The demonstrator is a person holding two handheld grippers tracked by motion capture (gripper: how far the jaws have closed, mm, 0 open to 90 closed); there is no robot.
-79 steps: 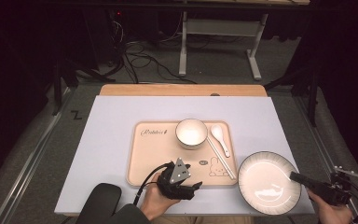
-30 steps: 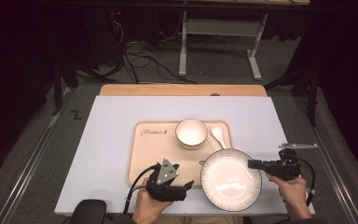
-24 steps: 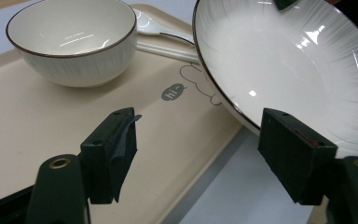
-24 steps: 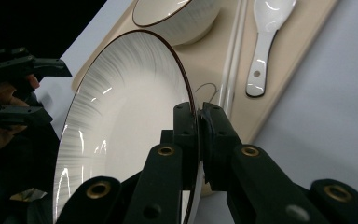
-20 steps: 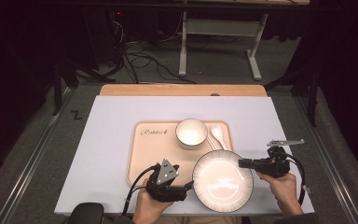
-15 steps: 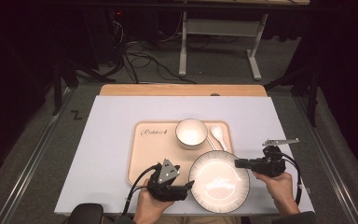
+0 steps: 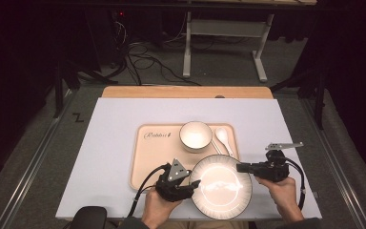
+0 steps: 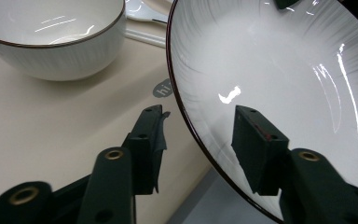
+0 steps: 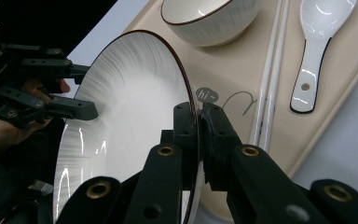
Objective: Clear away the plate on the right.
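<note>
Now that my right gripper [image 7: 240,167], clamped on the rim, has carried the plate [image 7: 220,186] leftward over the tray's [image 7: 148,157] near corner, my left gripper [image 7: 196,183] has just been closing around the opposite rim, pads not yet pressing, so a two-handed hold looks next.

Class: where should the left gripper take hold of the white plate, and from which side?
On the plate's thin raised rim, from the left, opposite the right gripper clamped on the far edge. The left gripper, jaws just closing, already straddles that rim.
</note>
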